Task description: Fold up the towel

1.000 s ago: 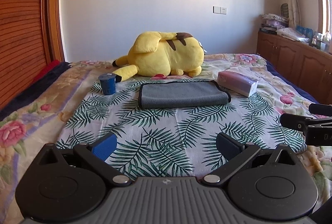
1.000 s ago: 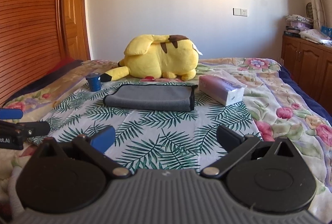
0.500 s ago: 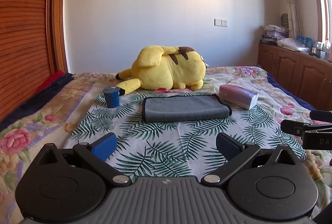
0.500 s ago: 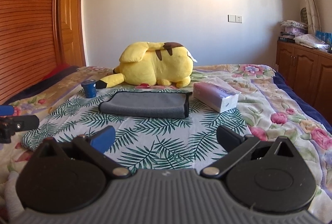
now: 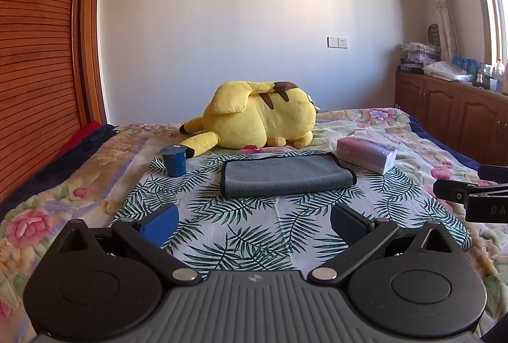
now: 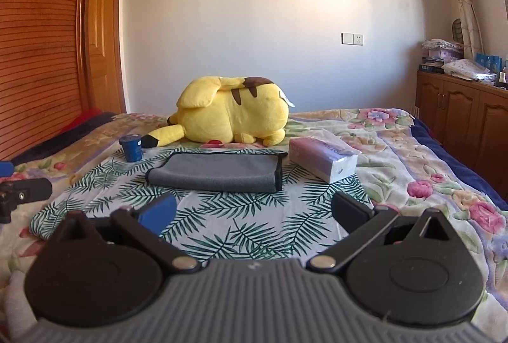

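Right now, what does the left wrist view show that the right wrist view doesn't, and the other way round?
Only the left wrist view shows the right gripper at its right edge and the left gripper, jaws open. Only the right wrist view shows the orange door and the right gripper's own open jaws. Both show the folded grey towel on the leaf-print cloth, the blue cup, the yellow plush and the tissue pack.

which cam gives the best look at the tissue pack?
Right wrist. The tissue pack sits nearer and larger there, with its top, white end face and print visible. In the left wrist view, the pack is smaller, farther right, and more foreshortened.
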